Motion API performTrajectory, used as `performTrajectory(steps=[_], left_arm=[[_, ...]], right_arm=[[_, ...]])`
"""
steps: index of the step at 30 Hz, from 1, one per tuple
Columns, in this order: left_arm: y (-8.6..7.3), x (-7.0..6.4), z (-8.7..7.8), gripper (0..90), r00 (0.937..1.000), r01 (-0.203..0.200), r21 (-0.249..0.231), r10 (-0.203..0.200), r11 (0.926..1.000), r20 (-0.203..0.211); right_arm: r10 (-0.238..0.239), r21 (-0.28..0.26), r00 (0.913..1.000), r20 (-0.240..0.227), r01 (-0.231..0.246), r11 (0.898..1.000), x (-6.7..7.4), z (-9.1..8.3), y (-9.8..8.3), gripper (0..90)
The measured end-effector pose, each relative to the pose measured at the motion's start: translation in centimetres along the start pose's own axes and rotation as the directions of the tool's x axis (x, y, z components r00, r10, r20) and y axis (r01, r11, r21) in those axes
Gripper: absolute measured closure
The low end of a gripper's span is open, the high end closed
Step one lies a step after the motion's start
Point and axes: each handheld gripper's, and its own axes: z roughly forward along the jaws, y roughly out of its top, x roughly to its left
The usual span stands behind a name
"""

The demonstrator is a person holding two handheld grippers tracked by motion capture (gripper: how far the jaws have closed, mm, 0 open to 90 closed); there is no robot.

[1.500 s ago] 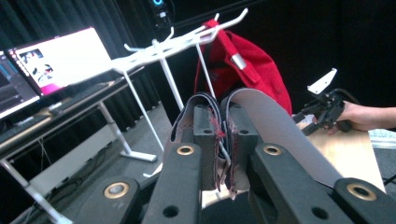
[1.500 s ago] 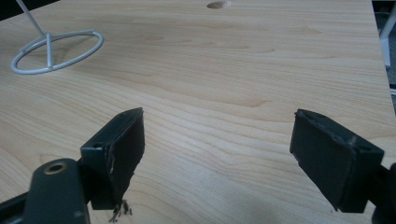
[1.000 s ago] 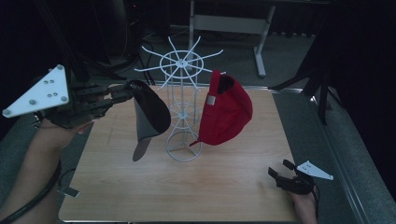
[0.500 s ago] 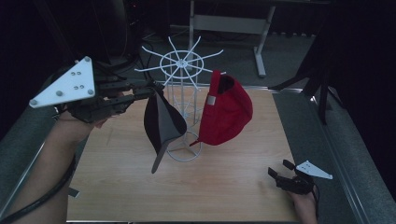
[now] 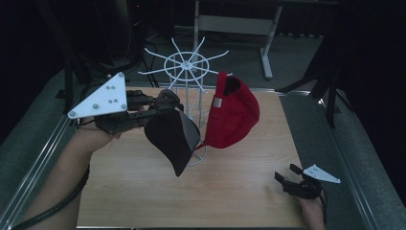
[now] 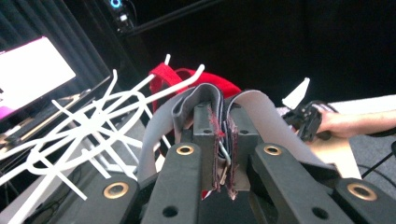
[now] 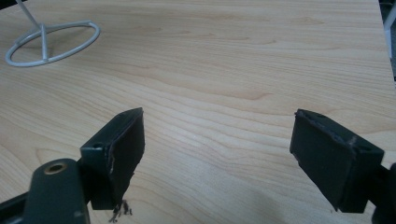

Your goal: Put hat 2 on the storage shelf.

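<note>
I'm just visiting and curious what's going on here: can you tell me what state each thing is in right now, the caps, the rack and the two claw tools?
Black cap: held in the air beside the rack, brim hanging down.
Red cap: hanging on a rack arm.
White wire rack: upright on the table.
Left gripper: shut on the black cap's strap.
Right gripper: open, nothing between its jaws, low over the table.

The dark grey cloth cap (image 5: pixel 173 136) has a smooth, faintly sheened brim; the red cloth cap (image 5: pixel 234 112) looks matt and soft. The white wire rack (image 5: pixel 187 64) is painted metal, smooth. The pale wooden table (image 5: pixel 239 187) shows fine grain, satin finish. Matt black plastic jaws, pads frayed
</note>
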Motion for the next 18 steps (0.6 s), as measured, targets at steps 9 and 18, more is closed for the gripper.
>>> performTrajectory(steps=[9,18], left_arm=[[-1.2,-0.6,0.8,85.0,1.0,0.005,0.026,-0.005,0.9997,0.0],[-2.9,-1.2,0.8,84.9,0.9992,0.036,0.024,-0.036,0.9991,-0.015]], right_arm=[[0.005,-0.001,1.0,0.001,-0.005,1.0,0.0,0.0,0.0,17.8],[0.01,-0.005,1.0,-0.001,-0.01,1.0,-0.1,0.0,0.0,17.8]])
